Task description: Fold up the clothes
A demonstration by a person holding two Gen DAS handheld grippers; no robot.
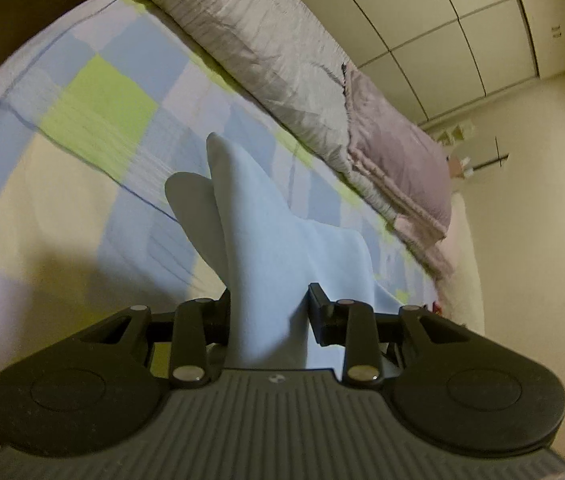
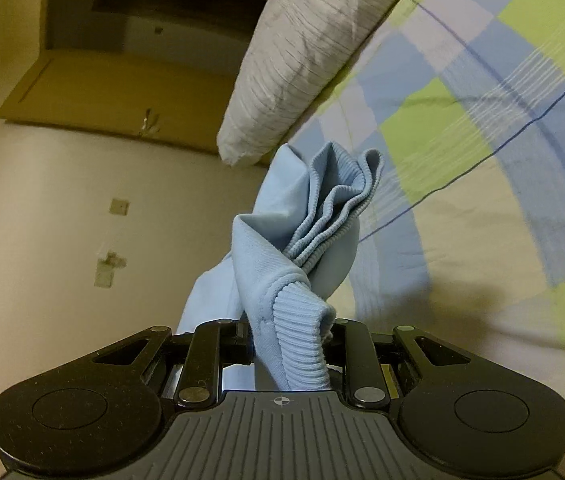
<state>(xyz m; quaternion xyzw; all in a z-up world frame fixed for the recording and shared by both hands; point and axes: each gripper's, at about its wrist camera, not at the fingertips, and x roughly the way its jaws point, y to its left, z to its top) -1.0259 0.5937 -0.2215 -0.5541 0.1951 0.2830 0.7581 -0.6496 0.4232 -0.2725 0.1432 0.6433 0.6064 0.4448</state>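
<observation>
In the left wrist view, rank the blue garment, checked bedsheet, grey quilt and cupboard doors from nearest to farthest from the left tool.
1. Blue garment, clamped in the left tool.
2. Checked bedsheet, beneath and ahead.
3. Grey quilt, along the bed's far edge.
4. Cupboard doors, upper right, behind the quilt.

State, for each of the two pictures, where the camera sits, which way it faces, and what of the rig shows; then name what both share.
Left wrist: on the left gripper, facing along its fingers over the checked bedsheet toward the wardrobe; only the gripper shows.
Right wrist: on the right gripper, facing the wall; only the gripper shows.
Shared: light blue garment, grey quilt, bedsheet.
</observation>
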